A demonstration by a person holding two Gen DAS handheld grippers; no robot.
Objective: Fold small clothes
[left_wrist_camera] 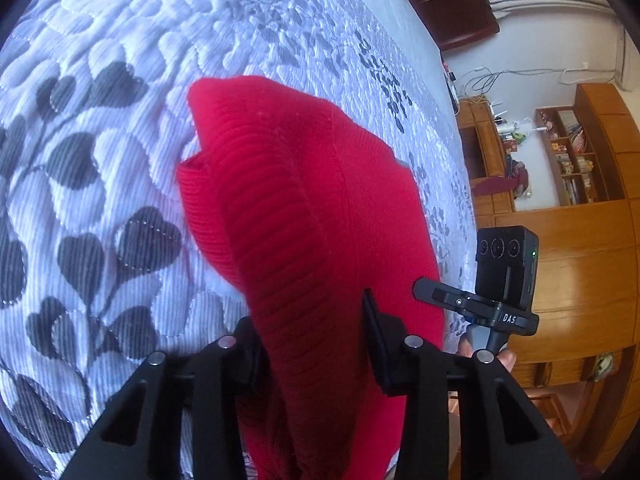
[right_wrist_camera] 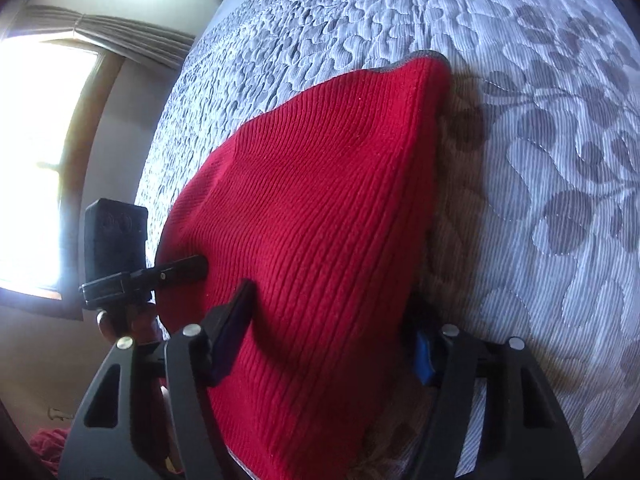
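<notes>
So the red knit sweater (left_wrist_camera: 304, 216) sits on the bed (left_wrist_camera: 100, 160), its near end between both hand-held grippers' jaws, left (left_wrist_camera: 316, 344) and right (right_wrist_camera: 332, 344); can't tell if they're pinching. It runs lengthwise away.

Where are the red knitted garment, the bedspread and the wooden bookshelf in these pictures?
red knitted garment (right_wrist_camera: 320, 200): right wrist view, on its ribbed middle.
bedspread (left_wrist_camera: 120, 140): left wrist view, on a bare leaf-patterned part.
wooden bookshelf (left_wrist_camera: 572, 160): left wrist view, on its shelves.
</notes>
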